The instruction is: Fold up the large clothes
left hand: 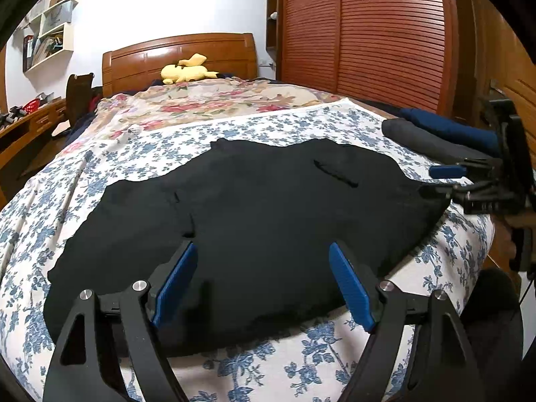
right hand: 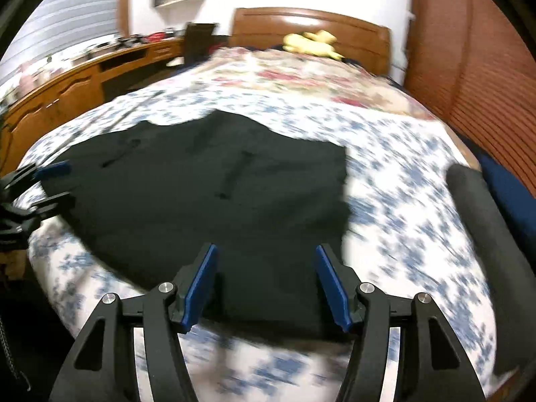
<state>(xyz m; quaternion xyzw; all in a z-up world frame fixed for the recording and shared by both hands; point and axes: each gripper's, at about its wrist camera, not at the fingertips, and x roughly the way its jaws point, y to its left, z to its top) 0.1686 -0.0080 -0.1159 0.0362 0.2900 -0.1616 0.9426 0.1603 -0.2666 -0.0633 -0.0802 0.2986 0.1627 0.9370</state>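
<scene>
My left gripper (left hand: 263, 249) has ribbed blue pads; at twelve o'clock, matt black garment (left hand: 251, 207), then glossy wooden headboard (left hand: 181, 55).

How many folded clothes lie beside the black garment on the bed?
2: a grey folded piece and a navy folded piece behind it, both at the bed's right edge. More may be hidden.

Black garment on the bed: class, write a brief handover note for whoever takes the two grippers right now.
Left gripper: open, empty, fingers over the near edge of the black garment.
Right gripper: open, empty, over the garment's near edge at its other end; this view is blurred.
Garment: spread on the blue-flowered sheet, edges uneven; whether any fold is made is hard to tell.
Done, apparently: a grey roll and a navy roll lie at the bed's edge by the wardrobe.
Left: grip the near edge, fold, set aside.
</scene>
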